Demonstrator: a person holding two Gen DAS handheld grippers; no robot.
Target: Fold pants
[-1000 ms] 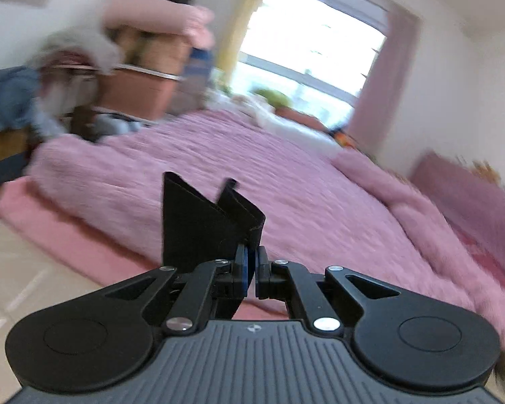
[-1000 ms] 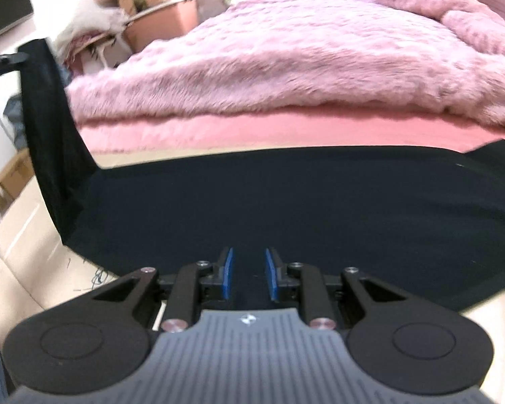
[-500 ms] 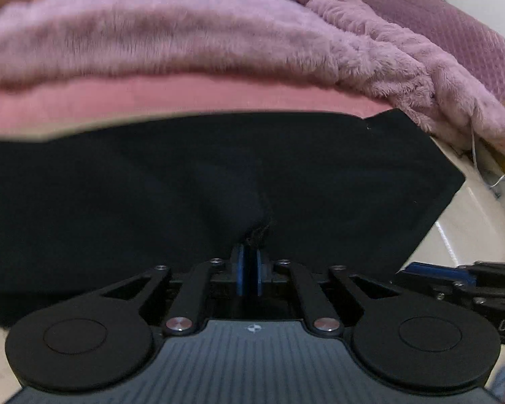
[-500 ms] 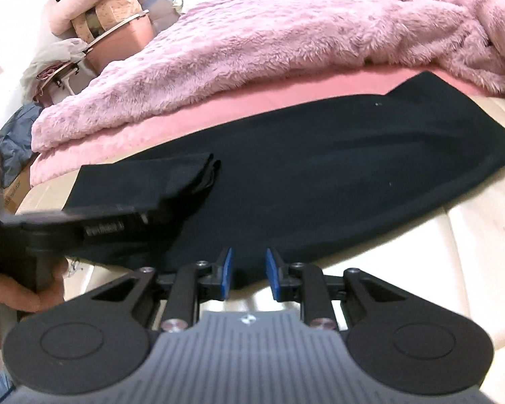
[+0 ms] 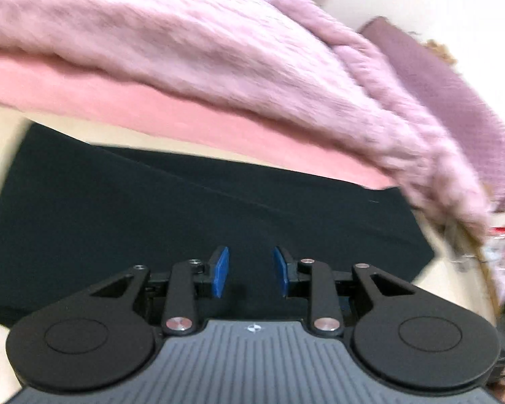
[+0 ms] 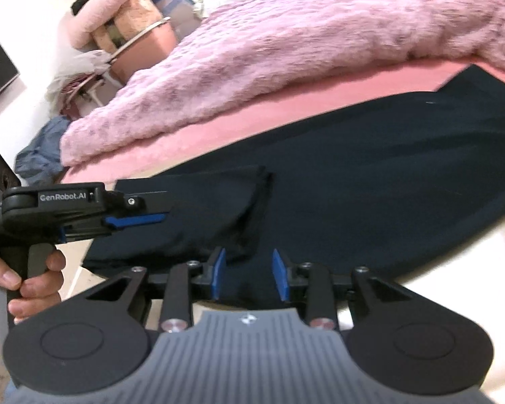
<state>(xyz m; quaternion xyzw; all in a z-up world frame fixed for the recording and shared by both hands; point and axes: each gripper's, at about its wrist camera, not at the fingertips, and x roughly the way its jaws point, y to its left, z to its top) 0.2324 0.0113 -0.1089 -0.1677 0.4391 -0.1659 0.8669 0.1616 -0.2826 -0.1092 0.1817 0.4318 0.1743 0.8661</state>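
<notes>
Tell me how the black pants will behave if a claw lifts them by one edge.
The black pants will probably drape and sag, not hold shape: they lie limp and flat, with one end already flopped over in a soft fold. They look thin, so likely light. The folded layers may slide apart, since nothing pins them and both claws stand open.

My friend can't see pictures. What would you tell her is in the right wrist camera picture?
Dark pants lie flat on the bed edge, one end folded over. The open right gripper hovers at their near edge, and the left gripper, held by a hand, reaches in from the left. A fluffy pink blanket lies behind.
</notes>
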